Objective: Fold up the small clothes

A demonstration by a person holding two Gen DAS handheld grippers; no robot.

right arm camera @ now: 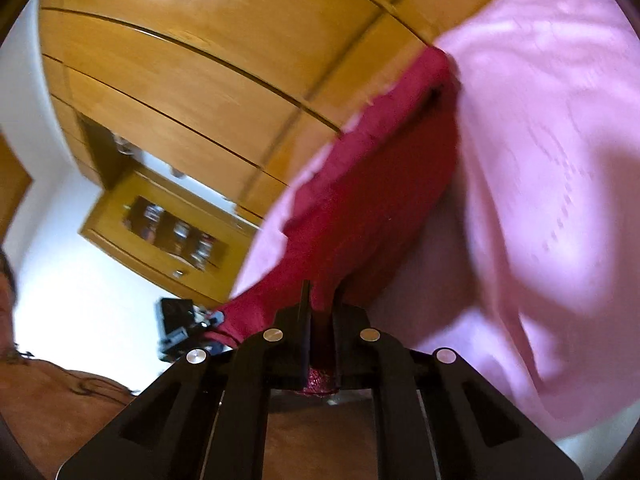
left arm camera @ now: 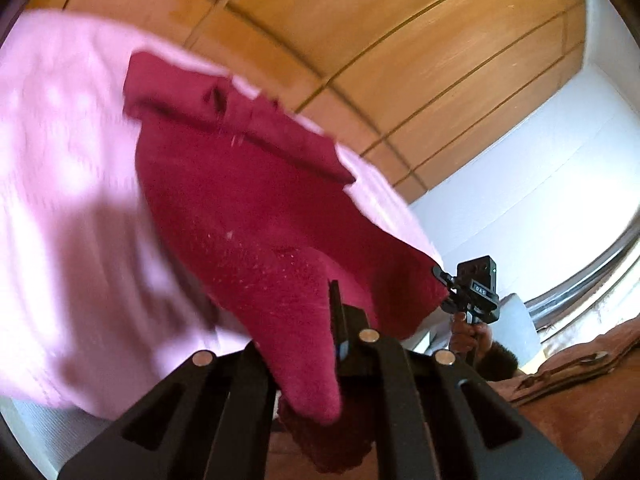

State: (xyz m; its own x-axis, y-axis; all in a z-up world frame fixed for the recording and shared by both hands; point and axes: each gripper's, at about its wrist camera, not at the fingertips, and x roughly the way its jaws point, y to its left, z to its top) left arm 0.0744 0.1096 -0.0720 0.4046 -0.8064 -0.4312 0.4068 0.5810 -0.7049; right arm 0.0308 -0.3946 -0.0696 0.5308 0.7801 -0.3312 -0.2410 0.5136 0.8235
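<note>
A small crimson garment (left arm camera: pixel 240 208) lies stretched over a pink cloth (left arm camera: pixel 60 160), lifted at its near edge. My left gripper (left arm camera: pixel 332 312) is shut on one near corner, and the fabric drapes over its fingers and hides one of them. At the right of the left wrist view, my right gripper (left arm camera: pixel 442 280) pinches the other corner, held by a hand (left arm camera: pixel 468 332). In the right wrist view, my right gripper (right arm camera: pixel 322 300) is shut on the crimson garment (right arm camera: pixel 360 200), whose fabric shows between the fingers. My left gripper (right arm camera: pixel 214 318) holds the far corner at the left.
A wooden wardrobe (left arm camera: pixel 360 40) fills the background, with a white wall (left arm camera: pixel 540 180) beside it. A wooden cabinet with a glass door (right arm camera: pixel 168 232) hangs on the wall. Brown suede-like material (left arm camera: pixel 580 400) lies under the grippers. The pink cloth (right arm camera: pixel 540 160) covers the right side.
</note>
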